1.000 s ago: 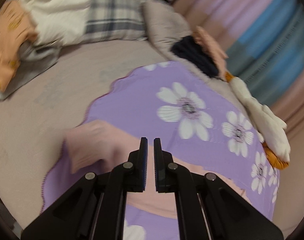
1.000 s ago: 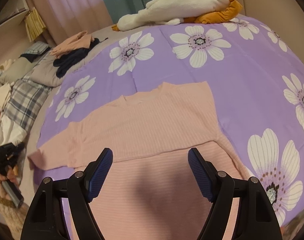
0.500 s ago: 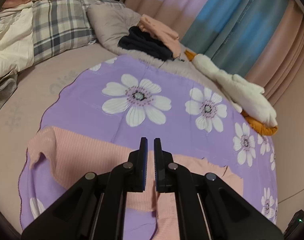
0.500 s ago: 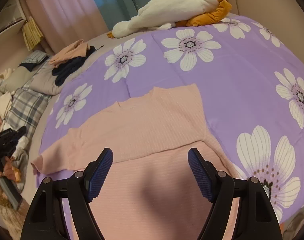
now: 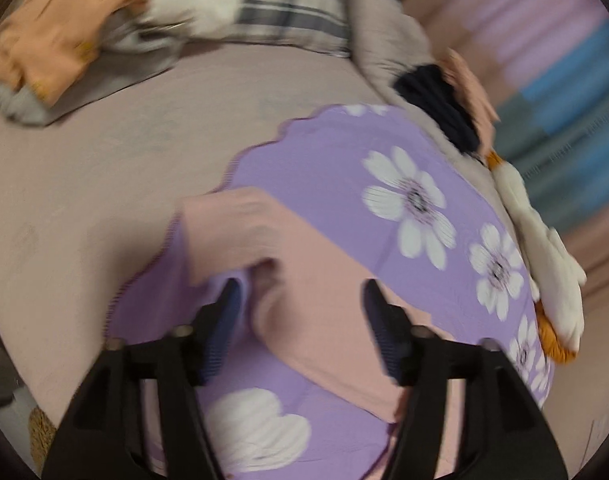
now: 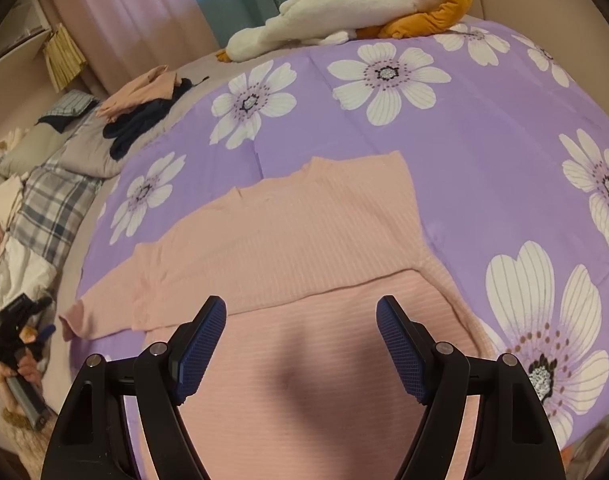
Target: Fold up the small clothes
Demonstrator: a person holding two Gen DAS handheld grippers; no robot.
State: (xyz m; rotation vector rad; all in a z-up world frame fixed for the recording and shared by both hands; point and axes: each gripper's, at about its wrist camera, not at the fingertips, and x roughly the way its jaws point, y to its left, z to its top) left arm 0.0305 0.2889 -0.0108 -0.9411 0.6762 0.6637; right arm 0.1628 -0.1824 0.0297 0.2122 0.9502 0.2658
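A pink ribbed sweater (image 6: 304,240) lies flat on a purple flowered blanket (image 6: 484,152), its body folded over once. Its left sleeve (image 6: 100,312) stretches toward the blanket's left edge. My right gripper (image 6: 300,344) is open and empty, hovering over the sweater's near part. My left gripper (image 5: 300,312) is open just above the pink sleeve (image 5: 264,240), with the sleeve fabric lying between the jaws. The left wrist view is blurred. The left gripper also shows in the right wrist view (image 6: 20,328) at the far left.
A white and orange plush toy (image 6: 352,12) lies at the blanket's far edge. Dark and pink clothes (image 6: 144,108) sit on a grey pillow (image 6: 80,152). Plaid bedding (image 6: 52,208) and an orange garment (image 5: 52,44) lie on the beige sheet (image 5: 84,200).
My left gripper has opened from shut and swung down to the pink sleeve at the blanket's left edge. My right gripper has stayed open and hardly moved.
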